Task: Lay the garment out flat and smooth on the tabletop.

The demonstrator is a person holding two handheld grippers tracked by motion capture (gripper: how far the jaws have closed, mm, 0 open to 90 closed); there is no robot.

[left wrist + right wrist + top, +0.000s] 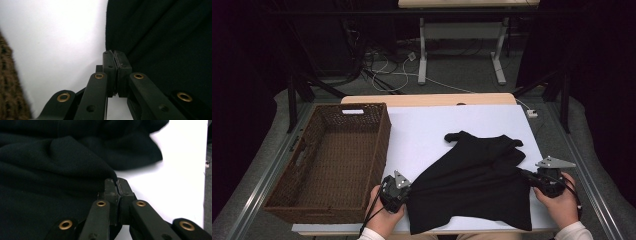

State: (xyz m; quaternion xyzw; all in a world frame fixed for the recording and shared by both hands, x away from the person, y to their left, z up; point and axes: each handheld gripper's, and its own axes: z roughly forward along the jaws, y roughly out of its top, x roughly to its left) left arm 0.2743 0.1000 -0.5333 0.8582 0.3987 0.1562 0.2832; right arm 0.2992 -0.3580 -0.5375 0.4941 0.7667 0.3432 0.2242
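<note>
At the bottom of the high view, two hands come in from the lower edge, each holding a claw. The left claw [404, 191] sits in the lower middle of the frame, right at the left edge of a black garment [477, 180]. In the left gripper view its jaws stand pressed together, with the garment's [162, 45] edge pinched between the pads at the centre of the picture; the white worktop [55, 37] fills the left half and a strip of brown wicker runs down the far left edge.

The right claw [526, 175] is in the lower right of the high view, at the garment's right side, with a grey three-cornered plate on top of it. In the right gripper view its jaws are likewise closed tight, nipping a fold of the dark cloth [55, 170] just above the pads, while the cloth bunches in thick folds across the upper left and bare white worktop [180, 175] shows to the right.

The garment lies spread on the white worktop [427, 130] in the lower centre-right of the high view, its near hem close to the front edge and its narrower end toward the middle of the frame. To its left, apart from it, stands a brown wicker basket [377, 145] with a handle slot in its far wall.

Beyond the worktop, in the upper part of the frame, cables [387, 70] trail across a grey floor around the white legs of another table [423, 50].
</note>
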